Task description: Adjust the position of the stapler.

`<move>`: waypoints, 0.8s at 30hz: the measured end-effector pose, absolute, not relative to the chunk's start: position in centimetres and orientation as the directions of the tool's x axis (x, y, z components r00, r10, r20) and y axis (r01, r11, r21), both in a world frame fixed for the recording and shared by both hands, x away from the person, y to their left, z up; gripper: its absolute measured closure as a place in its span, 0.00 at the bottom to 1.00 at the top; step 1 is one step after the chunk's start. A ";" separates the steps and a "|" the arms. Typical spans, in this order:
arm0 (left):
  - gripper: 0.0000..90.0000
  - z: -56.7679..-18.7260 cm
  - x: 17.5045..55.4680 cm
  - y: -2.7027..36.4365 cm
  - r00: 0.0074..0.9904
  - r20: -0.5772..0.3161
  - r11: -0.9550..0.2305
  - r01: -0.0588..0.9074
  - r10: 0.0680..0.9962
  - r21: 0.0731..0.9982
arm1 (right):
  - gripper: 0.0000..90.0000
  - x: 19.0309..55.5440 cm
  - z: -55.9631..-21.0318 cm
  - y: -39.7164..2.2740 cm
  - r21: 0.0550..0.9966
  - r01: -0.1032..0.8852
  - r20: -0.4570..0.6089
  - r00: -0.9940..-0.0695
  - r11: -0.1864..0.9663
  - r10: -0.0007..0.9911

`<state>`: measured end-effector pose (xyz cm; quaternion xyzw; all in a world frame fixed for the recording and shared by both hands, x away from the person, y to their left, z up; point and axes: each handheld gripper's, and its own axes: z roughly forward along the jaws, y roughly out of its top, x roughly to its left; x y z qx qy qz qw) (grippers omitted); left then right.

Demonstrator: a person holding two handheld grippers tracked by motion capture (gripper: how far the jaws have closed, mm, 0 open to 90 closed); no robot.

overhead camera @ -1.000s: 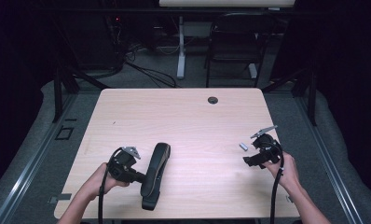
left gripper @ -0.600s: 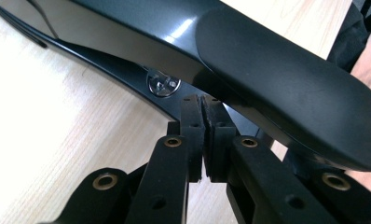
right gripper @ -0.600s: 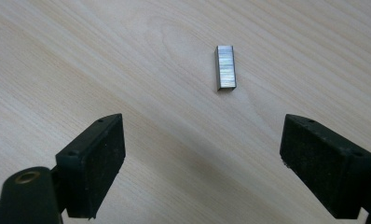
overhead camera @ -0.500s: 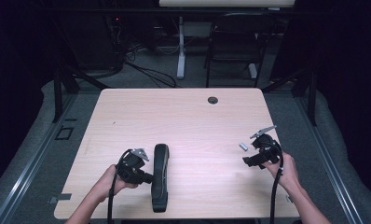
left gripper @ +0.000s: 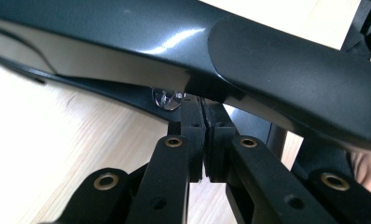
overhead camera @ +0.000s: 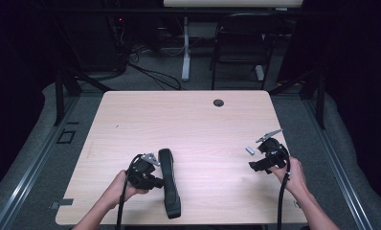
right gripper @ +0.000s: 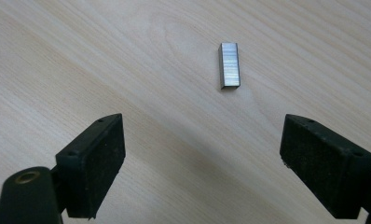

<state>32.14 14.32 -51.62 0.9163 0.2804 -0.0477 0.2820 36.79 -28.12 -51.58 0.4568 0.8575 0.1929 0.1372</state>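
Stapler base hidden behind left hand-held gripper

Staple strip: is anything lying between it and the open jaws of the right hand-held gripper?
Nothing. In the right gripper view, only bare table lies between the staple strip and the right hand-held gripper.

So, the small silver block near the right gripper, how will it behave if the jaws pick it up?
The staple strip looks metallic and smooth, so it may slip between the pads. It lies flat and low on the table, so the right gripper, now wide open, probably must close very near the wood. It likely will not roll.
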 end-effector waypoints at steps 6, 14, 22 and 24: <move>0.98 -51.7 32.1 13.5 0.844 -0.228 -0.681 0.529 0.486 0.506 | 0.15 36.8 -51.6 -28.1 0.452 0.731 -0.066 -0.545 0.512 0.836; 0.98 -52.0 32.1 12.2 0.849 -0.200 -0.671 0.513 0.490 0.535 | 0.15 36.9 -51.7 -28.1 0.449 0.733 -0.073 -0.541 0.512 0.838; 0.97 -52.2 32.2 11.1 0.847 -0.218 -0.658 0.518 0.486 0.547 | 0.15 36.9 -51.7 -28.1 0.453 0.733 -0.066 -0.540 0.507 0.839; 0.97 -52.2 32.3 10.7 0.839 -0.243 -0.646 0.533 0.487 0.546 | 0.15 36.9 -51.7 -28.1 0.454 0.735 -0.069 -0.535 0.504 0.842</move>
